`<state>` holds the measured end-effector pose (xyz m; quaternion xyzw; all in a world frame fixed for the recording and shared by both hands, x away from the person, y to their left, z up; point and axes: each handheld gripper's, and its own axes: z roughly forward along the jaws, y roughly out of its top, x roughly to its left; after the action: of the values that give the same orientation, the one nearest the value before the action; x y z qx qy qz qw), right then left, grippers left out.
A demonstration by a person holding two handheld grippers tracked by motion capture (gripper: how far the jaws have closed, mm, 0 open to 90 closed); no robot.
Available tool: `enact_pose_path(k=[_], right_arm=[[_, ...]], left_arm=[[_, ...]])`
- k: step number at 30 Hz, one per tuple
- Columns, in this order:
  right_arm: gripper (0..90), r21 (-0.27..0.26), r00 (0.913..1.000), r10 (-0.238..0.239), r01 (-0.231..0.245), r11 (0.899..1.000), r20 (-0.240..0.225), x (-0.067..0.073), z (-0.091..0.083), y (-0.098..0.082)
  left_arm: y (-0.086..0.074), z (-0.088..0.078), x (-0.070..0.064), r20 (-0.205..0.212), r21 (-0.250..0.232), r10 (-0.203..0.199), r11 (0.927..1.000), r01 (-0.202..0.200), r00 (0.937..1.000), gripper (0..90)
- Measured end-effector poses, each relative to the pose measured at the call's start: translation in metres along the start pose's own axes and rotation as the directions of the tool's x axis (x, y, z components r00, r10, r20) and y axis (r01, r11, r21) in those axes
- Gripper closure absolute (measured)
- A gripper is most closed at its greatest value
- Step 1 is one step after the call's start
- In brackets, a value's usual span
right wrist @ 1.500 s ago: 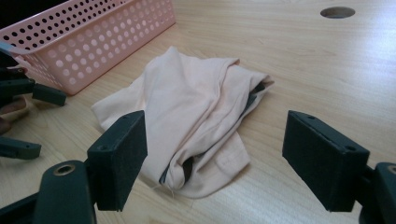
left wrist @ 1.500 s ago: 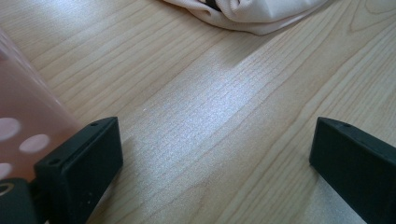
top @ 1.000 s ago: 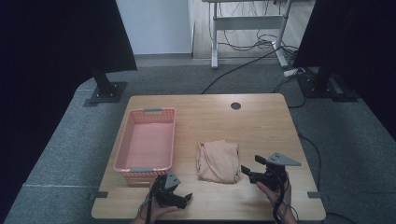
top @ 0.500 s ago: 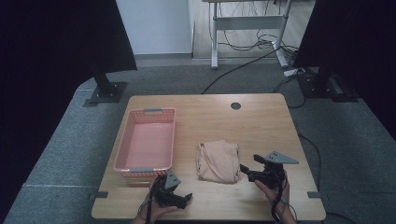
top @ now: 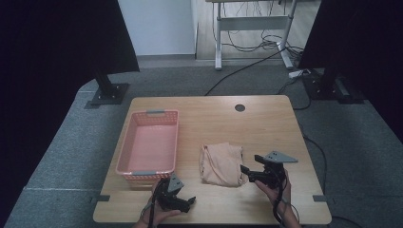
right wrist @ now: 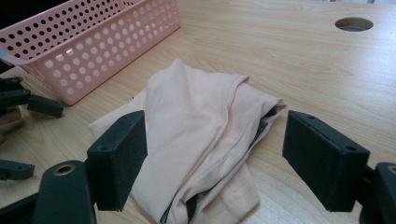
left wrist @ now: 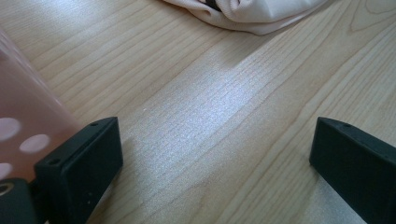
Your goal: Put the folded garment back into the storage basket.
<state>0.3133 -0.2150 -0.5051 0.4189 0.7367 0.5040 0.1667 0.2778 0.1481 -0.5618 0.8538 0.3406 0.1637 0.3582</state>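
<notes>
Folded shirt (top: 221, 163) lies lengthwise front-to-back; both grippers (top: 249, 172) (top: 186, 202) gape apart.

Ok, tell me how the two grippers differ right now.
The right gripper sits at the folded cloth, its open jaws either side of the cloth's edge; the left gripper is over bare table, near the pink basket, apart from the cloth. The right points left toward the cloth; the left points right. Both are open and hand-held.
</notes>
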Motion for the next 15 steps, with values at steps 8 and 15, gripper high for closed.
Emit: enact_pose_path(k=[8,15], right_arm=[[22.0,0.004,1.0000,-0.003,0.003,1.000,-0.004,0.0018,0.0050,0.0042],[22.0,0.008,0.9999,-0.009,0.009,1.000,-0.007,0.0038,0.0098,0.0089]], left_arm=[[0.0000,0.0000,-0.0001,0.000,-0.001,-0.001,1.0000,0.001,1.0000,2.5],[0.0000,0.0000,-0.0001,0.000,-0.001,-0.001,1.0000,0.001,1.0000,2.5]])
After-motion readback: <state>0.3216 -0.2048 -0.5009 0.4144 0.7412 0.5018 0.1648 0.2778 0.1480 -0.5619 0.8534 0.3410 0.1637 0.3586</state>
